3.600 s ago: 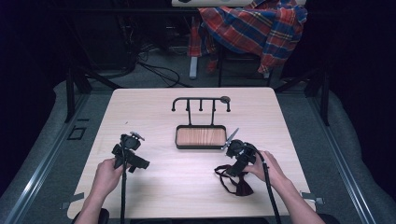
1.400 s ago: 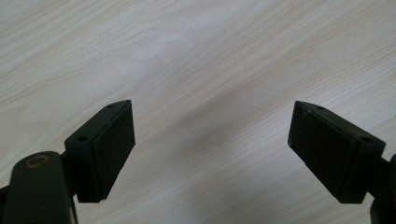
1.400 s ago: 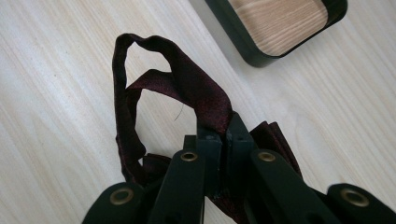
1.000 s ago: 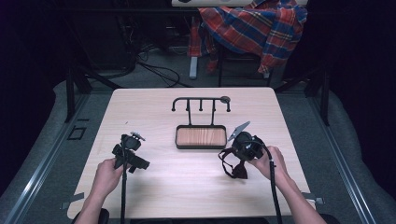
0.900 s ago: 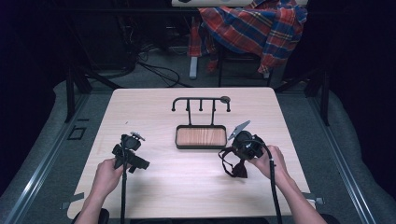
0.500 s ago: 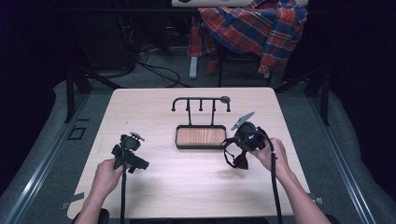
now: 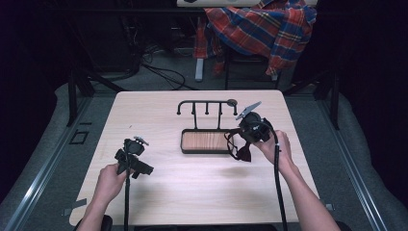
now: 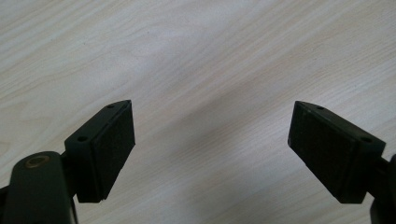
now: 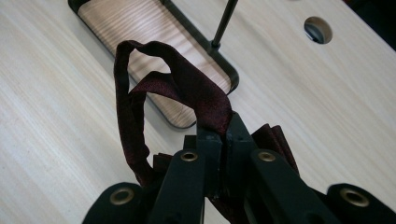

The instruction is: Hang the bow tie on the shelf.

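My right gripper [image 9: 219, 140] is clamped on the dark red bow tie [image 9: 187, 93], held above the table [image 7: 192, 192] beside the wooden tray [image 7: 204, 141]. My left gripper [image 8: 212, 149] stands open, empty. I can read no writing.

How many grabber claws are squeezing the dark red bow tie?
1. The right gripper pinches the dark red bow tie shut between its jaws, beside the rack. The left gripper is open over bare table, touching no tie.
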### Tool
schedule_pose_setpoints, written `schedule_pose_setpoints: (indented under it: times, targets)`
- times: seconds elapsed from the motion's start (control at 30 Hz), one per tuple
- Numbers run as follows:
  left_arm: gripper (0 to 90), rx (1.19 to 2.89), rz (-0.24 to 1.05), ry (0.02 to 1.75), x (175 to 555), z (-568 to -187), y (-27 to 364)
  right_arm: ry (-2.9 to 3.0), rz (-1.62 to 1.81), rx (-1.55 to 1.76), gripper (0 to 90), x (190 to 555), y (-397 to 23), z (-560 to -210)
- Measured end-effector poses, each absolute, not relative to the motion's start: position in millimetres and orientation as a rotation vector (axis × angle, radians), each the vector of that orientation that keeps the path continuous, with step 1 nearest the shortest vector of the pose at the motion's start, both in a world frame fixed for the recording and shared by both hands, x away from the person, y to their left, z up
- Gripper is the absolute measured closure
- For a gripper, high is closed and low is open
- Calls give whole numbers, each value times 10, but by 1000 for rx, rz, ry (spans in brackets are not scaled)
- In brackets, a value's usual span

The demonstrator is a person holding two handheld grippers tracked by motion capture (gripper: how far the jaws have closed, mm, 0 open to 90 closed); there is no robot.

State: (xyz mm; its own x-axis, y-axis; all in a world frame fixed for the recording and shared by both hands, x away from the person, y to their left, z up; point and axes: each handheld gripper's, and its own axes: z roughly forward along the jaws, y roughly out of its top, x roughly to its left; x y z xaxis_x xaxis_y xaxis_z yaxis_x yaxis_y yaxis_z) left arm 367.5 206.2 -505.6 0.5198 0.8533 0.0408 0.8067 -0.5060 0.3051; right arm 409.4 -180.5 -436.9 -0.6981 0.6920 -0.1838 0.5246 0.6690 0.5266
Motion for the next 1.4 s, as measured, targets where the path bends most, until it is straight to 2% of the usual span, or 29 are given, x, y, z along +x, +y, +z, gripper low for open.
schedule_pose_setpoints:
  times: [0.4,1.4]
  targets:
    - [148,2517,275,1397,3670,-5049,2062,2474,636,961,878,4209,-1769,-4138]
    - [148,2518,271,1398,3674,-5052,2070,2430,676,971,877,4326,-1784,-3918]
